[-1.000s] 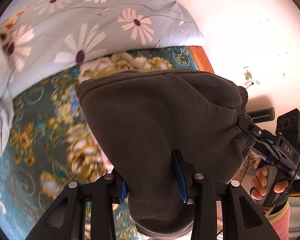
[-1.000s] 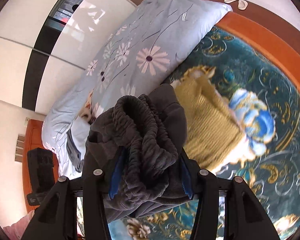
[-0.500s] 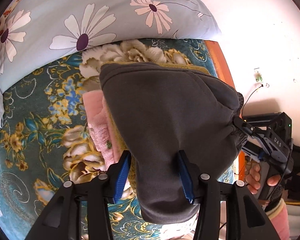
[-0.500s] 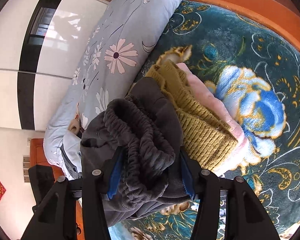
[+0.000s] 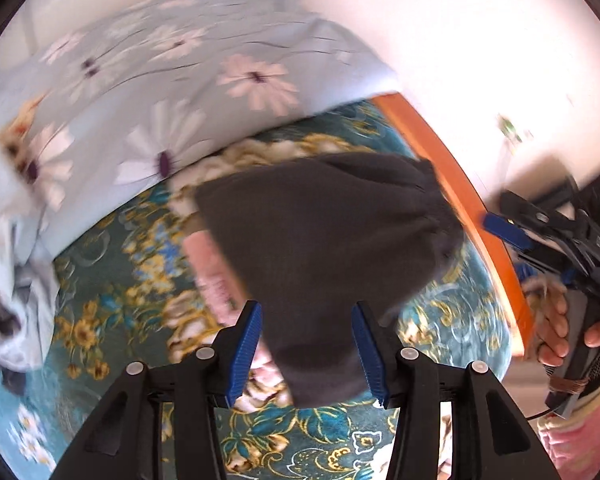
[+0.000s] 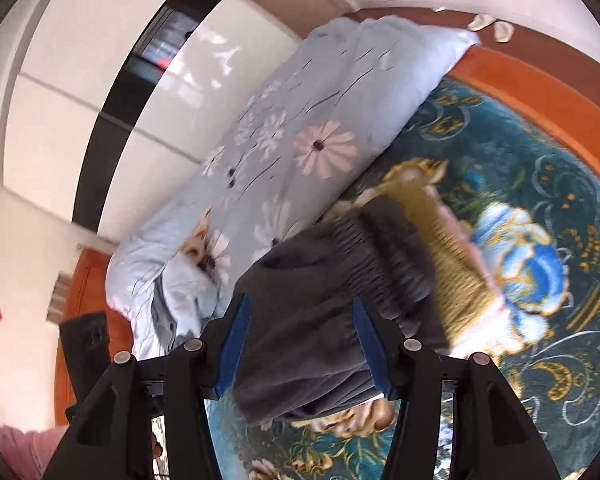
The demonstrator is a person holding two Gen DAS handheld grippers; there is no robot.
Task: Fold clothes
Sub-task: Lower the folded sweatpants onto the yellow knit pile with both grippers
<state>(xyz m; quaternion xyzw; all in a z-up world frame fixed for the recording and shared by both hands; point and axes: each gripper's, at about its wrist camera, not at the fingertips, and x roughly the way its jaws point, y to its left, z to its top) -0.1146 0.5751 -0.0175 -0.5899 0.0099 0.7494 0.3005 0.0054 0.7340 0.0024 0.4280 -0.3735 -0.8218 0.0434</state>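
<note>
While both of my grippers hover over the bed, the folded grey garment (image 5: 324, 240) lies on a stack of a mustard knit (image 6: 452, 256) and a pink piece (image 5: 212, 268) on the teal floral bedspread (image 5: 112, 300). My left gripper (image 5: 306, 344) has its jaws spread, the cloth's near edge between them, unpinched. My right gripper (image 6: 300, 344) is likewise spread around the elastic waistband. A daisy-print quilt (image 5: 160, 92) lies at the far side.
</note>
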